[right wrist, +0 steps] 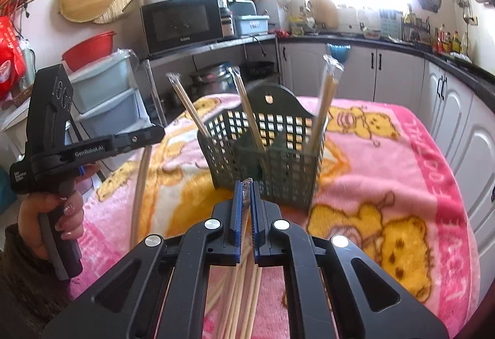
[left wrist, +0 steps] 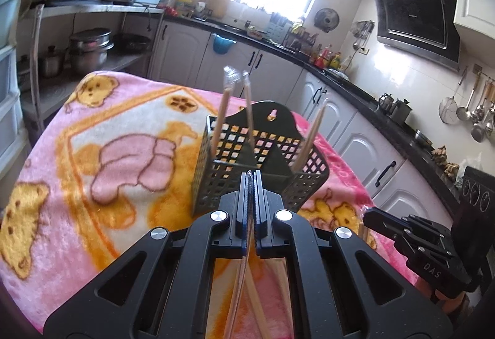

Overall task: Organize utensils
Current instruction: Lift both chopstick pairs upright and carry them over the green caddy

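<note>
Chopsticks in clear plastic sleeves are being sorted into a dark green perforated basket [left wrist: 260, 165] that is standing upright on a pink bear-print blanket [left wrist: 102, 153] covering the worktop, at the centre of both wrist views. Three wrapped pairs are leaning in the basket's compartments: in the right wrist view one [right wrist: 188, 107] is tilting toward the left of the frame, one [right wrist: 247, 107] is standing near the middle divider, and one [right wrist: 324, 100] is leaning at the right end.

At the bottom centre of the left wrist view, the left gripper [left wrist: 252, 176] is pinching a wrapped pair [left wrist: 244, 261] with its jaws nearly together, the sleeve's tip poking out above the fingertips and the sticks trailing down beneath. The same gripper is showing at the left of the right wrist view, where a hand [right wrist: 49, 215] is wrapping around its handle and the held sticks are hanging below it.

The right gripper [right wrist: 246, 184] is likewise clamping narrowly on a wrapped pair [right wrist: 246, 193] just in front of the basket, with more chopsticks [right wrist: 244, 292] lying on the blanket under it. A microwave [right wrist: 182, 22] is sitting on a shelf in the upper left of that frame.
</note>
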The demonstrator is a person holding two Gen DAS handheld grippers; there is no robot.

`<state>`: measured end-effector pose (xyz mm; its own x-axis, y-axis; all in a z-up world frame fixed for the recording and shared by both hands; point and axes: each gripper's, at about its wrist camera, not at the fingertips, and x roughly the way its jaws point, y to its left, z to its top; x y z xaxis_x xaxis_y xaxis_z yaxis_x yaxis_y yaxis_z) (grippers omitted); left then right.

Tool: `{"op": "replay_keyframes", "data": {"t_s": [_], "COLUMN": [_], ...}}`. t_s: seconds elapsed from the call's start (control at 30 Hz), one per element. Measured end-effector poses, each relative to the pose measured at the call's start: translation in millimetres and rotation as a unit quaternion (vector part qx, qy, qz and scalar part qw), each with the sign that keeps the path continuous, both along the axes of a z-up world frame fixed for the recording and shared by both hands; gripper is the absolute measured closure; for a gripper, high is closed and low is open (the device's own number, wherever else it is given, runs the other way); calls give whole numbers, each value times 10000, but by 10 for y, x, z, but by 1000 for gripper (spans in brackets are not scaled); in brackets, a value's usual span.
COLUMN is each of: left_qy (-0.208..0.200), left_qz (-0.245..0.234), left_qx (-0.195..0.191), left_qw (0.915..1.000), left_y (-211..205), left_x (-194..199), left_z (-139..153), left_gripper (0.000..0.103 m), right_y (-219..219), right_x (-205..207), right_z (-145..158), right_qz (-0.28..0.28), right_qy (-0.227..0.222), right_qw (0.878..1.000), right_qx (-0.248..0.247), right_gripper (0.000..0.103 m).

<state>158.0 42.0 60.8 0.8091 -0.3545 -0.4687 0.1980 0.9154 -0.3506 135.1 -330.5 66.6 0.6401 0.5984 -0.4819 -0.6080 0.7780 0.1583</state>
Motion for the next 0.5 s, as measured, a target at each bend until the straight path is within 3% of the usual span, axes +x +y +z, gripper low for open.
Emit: {"op": "replay_keyframes", "data": {"t_s": [0.5], "left_qy": [-244], "left_qz": [-188], "left_qx": [78], "left_qw": [9995], "left_y": [-206], "left_x": [64], "left_z": [315], "left_gripper": [102], "right_y": [-18], "right_x": [67], "right_z": [402], "right_qz": [71], "right_qy": [-559], "right_qw": [9981], "right_qx": [232], "right_gripper": [98]}}
